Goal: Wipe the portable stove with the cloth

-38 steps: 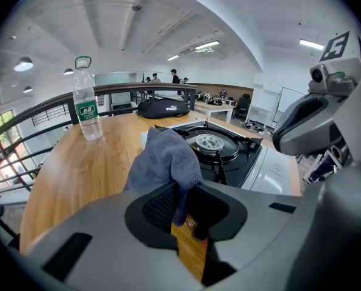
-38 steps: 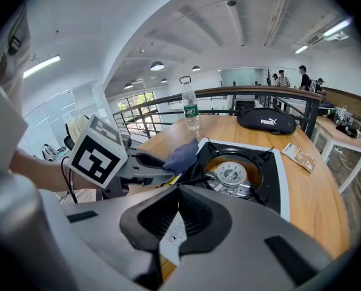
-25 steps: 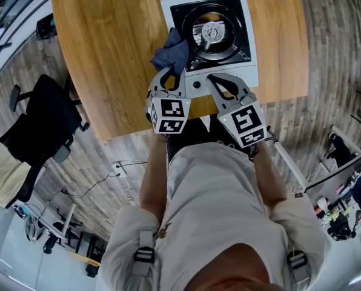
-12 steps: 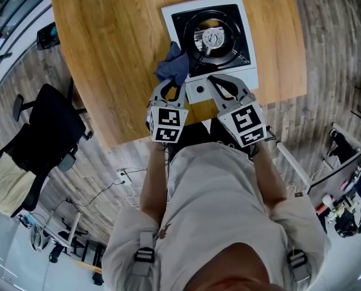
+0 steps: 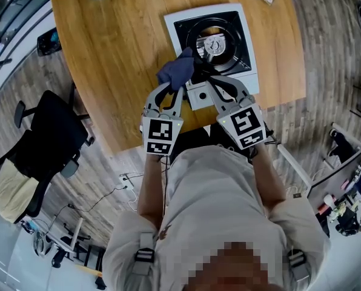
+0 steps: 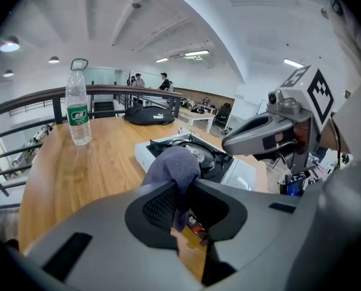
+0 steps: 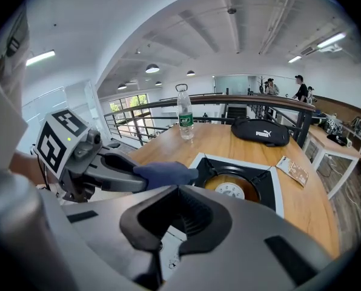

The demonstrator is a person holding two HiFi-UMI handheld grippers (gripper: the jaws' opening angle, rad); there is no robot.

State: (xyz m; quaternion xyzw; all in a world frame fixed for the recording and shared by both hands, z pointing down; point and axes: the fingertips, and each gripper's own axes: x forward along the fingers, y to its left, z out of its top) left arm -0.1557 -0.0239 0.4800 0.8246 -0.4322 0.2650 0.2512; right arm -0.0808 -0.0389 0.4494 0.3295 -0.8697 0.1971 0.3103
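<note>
- The left gripper point(image 5: 171, 91) is clamped on the dark blue cloth point(image 5: 178, 70), which bunches past its tips at the centre of the head view.
- The portable stove point(image 5: 235, 23) lies just ahead and to the right, in the upper middle of that frame. The cloth overlaps its left edge; I cannot tell whether it presses down.
- The right gripper point(image 5: 219, 87) has its jaws together on nothing, over the stove's white front strip.
- The left gripper is nearer the work; the wipe likely runs up-right across the burner point(image 5: 214, 43).
- The stove's long axis runs up the frame, slightly tipped, with its knob end pointing down toward the person. It stands on the table point(image 5: 108, 53).
</note>
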